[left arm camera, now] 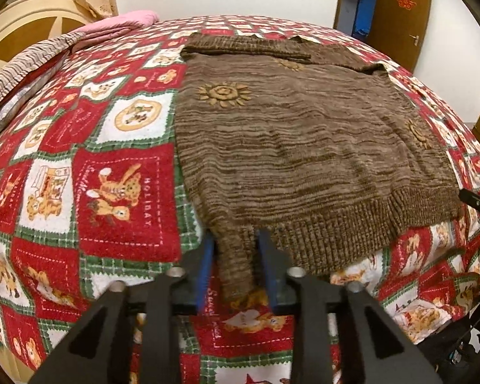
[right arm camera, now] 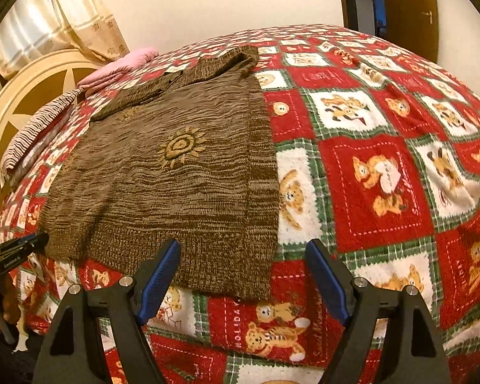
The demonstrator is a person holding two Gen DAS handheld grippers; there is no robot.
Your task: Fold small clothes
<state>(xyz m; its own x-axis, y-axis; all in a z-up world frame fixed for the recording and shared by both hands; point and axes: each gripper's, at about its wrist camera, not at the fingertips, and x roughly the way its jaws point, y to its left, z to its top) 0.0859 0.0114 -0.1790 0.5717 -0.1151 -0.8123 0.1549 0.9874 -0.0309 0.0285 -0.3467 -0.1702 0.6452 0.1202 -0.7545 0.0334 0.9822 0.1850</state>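
Left fingers (left arm camera: 208,265) flanking sweater (left arm camera: 304,147) cuff, right fingers (right arm camera: 158,275) beside hem

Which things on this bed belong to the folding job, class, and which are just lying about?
Part of the job:
- brown knitted sweater, spread flat on the bed
- left gripper, a hanging piece of the knit between its fingers
- right gripper, jaws wide apart over the hem corner

Just lying about:
- pink folded cloth
- striped cloth
- bear-print blanket underneath
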